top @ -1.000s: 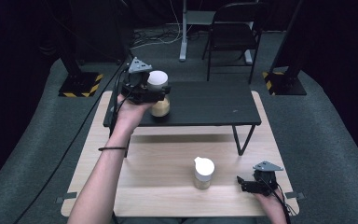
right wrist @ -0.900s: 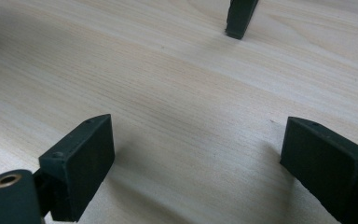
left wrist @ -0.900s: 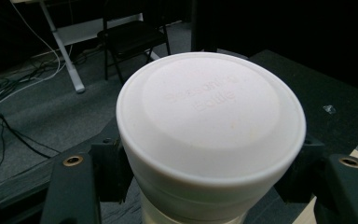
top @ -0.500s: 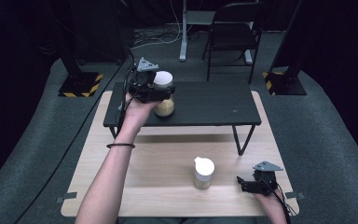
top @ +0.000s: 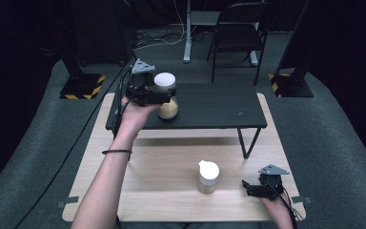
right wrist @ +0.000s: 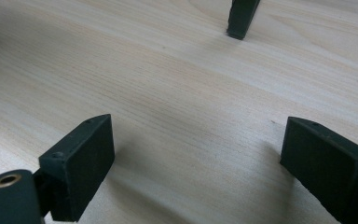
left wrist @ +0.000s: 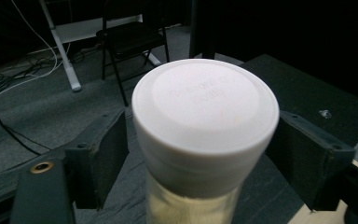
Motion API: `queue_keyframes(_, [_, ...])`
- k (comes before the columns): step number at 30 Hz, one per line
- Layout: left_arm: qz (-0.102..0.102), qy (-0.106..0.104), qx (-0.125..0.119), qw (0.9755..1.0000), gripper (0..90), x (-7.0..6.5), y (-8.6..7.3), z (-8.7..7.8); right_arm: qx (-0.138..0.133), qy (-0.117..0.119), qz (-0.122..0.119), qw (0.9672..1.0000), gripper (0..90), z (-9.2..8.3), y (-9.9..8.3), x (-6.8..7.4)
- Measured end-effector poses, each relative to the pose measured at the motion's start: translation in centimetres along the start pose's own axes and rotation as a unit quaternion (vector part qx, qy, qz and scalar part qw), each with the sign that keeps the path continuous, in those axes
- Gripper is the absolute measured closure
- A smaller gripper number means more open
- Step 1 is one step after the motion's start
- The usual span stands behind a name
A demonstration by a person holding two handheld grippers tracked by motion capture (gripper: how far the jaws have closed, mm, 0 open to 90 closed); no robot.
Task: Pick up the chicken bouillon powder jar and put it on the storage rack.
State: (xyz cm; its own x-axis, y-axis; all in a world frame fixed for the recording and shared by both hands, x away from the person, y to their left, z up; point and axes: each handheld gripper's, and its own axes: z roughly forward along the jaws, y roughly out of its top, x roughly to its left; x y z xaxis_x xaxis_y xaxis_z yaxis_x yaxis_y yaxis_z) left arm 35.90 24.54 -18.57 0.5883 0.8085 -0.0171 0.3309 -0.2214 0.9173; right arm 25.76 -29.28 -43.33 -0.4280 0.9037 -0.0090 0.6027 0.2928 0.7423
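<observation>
A clear jar with pale yellow contents and a white lid stands on the left part of the low black table. My left gripper reaches it from the left, one jaw on each side of the lid. Its jaws have just been opening, and in the left gripper view the pads stand slightly off the lid. A second white-lidded jar stands on the wooden table. To its right my right gripper rests low and open, with bare wood between its jaws.
The black table's leg stands ahead of my right gripper. Behind the tables are a folding chair, cables on the grey floor, and two stand bases with yellow-black stripes.
The left hand, gripper and jar have shifted slightly to the right over the black table. The right hand and the front jar have not moved.
</observation>
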Motion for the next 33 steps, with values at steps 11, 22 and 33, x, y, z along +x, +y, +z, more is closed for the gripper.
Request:
queue_keyframes(11, [-0.003,-0.010,-0.017,0.9998,11.9,0.6,-1.7,-2.6,0.000,0.000,0.001,1.0000,8.6,0.0,-0.1,0.1])
queue_keyframes(22, [0.012,-0.021,-0.031,0.9992,10.1,0.3,-3.2,-4.7,-0.001,-0.001,0.004,1.0000,8.7,-0.1,-0.1,0.1])
queue_keyframes(33, [0.017,-0.019,-0.037,0.9990,10.1,0.0,-5.9,-6.2,0.000,-0.002,0.003,1.0000,8.6,-0.1,-0.1,0.1])
